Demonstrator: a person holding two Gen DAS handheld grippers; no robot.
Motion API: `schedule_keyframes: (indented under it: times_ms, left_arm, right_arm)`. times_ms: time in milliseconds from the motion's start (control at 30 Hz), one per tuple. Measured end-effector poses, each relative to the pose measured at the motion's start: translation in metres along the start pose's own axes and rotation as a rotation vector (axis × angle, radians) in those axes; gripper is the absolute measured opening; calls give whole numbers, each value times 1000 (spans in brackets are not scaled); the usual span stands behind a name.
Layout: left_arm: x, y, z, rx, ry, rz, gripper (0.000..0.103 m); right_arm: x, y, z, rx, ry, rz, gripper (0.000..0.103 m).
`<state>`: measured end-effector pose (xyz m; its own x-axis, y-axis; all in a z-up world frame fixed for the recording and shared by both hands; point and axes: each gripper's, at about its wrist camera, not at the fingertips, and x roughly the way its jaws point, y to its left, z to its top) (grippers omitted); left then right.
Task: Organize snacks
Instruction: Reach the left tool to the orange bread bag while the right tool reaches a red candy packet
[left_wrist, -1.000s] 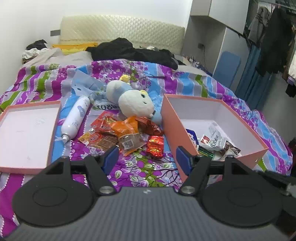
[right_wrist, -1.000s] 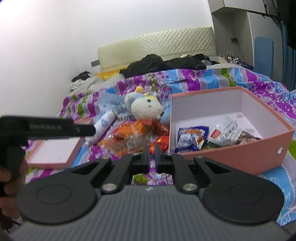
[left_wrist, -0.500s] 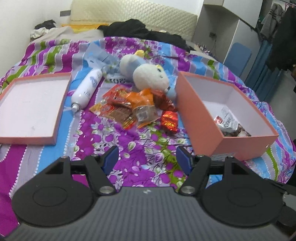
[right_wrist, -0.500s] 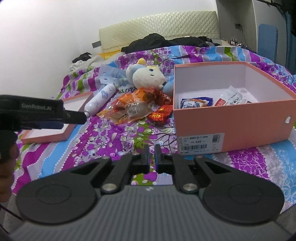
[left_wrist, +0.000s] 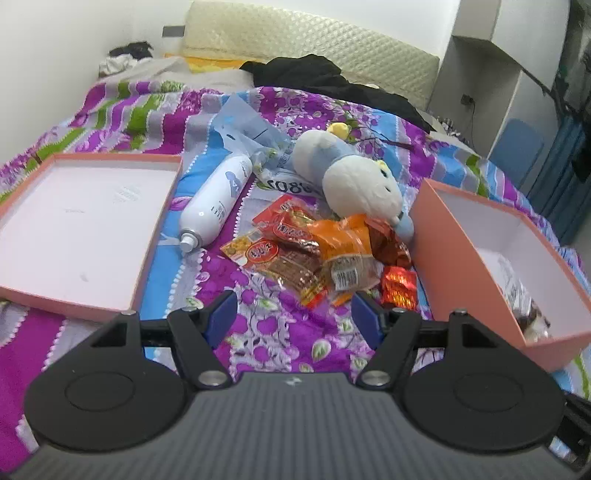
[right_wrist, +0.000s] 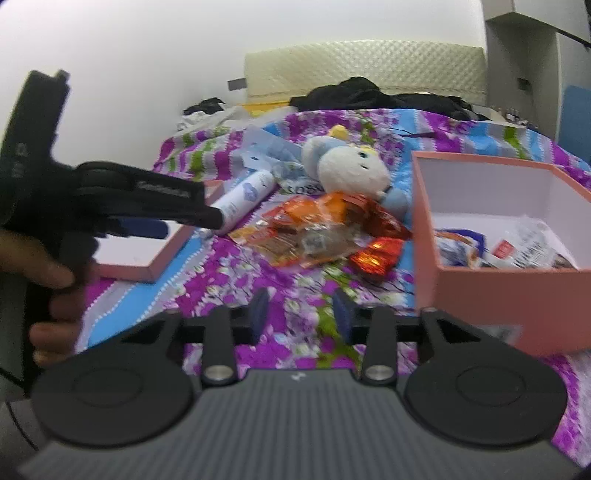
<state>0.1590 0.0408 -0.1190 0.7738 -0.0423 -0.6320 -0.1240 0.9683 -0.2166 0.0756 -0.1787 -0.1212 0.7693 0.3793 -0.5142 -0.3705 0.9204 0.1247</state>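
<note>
Snacks (left_wrist: 325, 254) are being shown in a loose pile on the bedspread (left_wrist: 266, 332), lying between the box lid (left_wrist: 74, 221) on the left and the pink box (left_wrist: 491, 258) on the right. More packets (right_wrist: 524, 251) are being kept inside the box. Behind the pile, a stuffed toy (left_wrist: 354, 177) is being seen leaning toward the box, with a white bottle (left_wrist: 218, 203) lying on its side just beside the lid. A red foil packet (left_wrist: 399, 286) is being shown at the pile's near edge, close to the box wall. The left gripper (left_wrist: 293, 314) is being held wide apart over bare bedspread, nothing between its pads. The right gripper (right_wrist: 301, 312) has just been opening; its jaws are being seen apart and empty. A hand (right_wrist: 40, 273) is being seen around the left gripper's handle.
</note>
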Motion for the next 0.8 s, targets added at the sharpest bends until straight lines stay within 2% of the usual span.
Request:
schedule_keyframes:
  times_ms: [67, 133, 200, 367, 600, 667, 733, 800]
  left_arm:
    - [13, 6, 5, -17, 13, -18, 74]
    - [27, 12, 10, -24, 28, -22, 75]
    - [43, 16, 14, -29, 48, -37, 77]
    - [85, 26, 28, -78, 98, -108, 77]
    - [139, 16, 41, -45, 160, -206, 77]
    - [153, 13, 42, -40, 176, -231, 77]
    - [165, 10, 42, -36, 195, -253, 77]
    - [176, 9, 41, -39, 208, -257, 76]
  right_arm:
    - [13, 4, 3, -14, -2, 6, 58]
    - [26, 6, 5, -28, -10, -4, 77]
    - [42, 6, 7, -30, -8, -23, 81]
    - [82, 3, 11, -41, 4, -86, 80]
    - [134, 1, 12, -114, 58, -270, 73]
    - [143, -3, 13, -123, 66, -302, 73]
    - [154, -7, 13, -142, 76, -328, 67]
    - [164, -9, 14, -155, 89, -343, 67]
